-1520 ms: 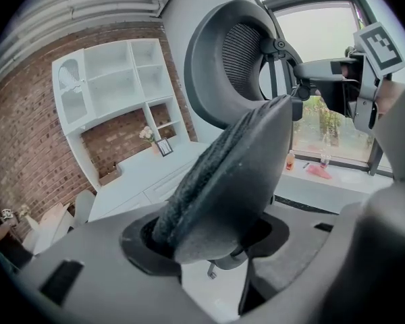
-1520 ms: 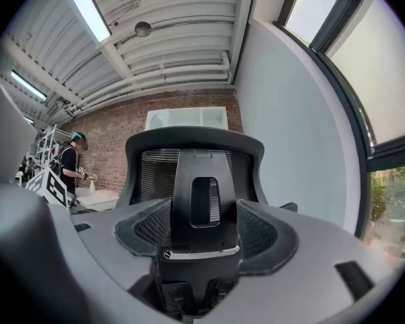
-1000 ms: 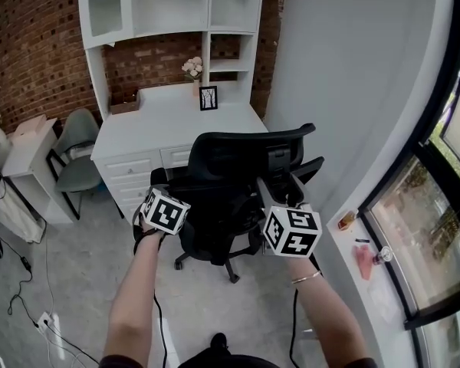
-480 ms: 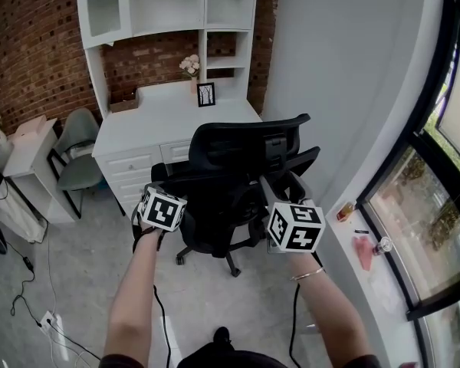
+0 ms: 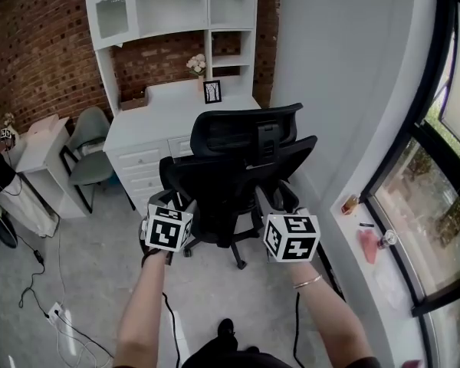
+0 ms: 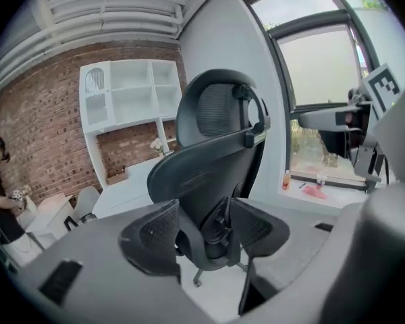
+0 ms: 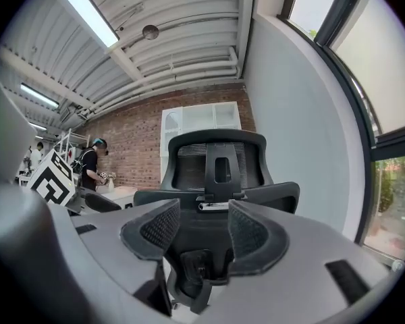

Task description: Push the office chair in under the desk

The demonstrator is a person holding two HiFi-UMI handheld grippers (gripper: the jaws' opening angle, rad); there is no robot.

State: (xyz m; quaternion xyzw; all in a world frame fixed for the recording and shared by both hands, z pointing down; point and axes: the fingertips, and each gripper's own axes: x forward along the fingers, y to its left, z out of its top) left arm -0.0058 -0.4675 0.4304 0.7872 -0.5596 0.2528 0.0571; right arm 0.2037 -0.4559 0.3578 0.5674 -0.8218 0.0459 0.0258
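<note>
The black office chair stands with its back to me, its seat facing the white desk, which has drawers on the left. My left gripper is just behind the backrest's left side. My right gripper is behind its right side. In the left gripper view the chair shows beyond the left gripper, with nothing between the pads. The right gripper frames the chair's back spine, also without a grip. Both pairs of jaws are closing a little and stand wide.
A white hutch tops the desk, with a picture frame and flowers. A grey wall and a window sill run close on the right. A green chair, a small table and floor cables are on the left.
The chair has rolled closer to the desk and turned its back more squarely to me. Both grippers now sit lower in view, slightly back from the backrest.
</note>
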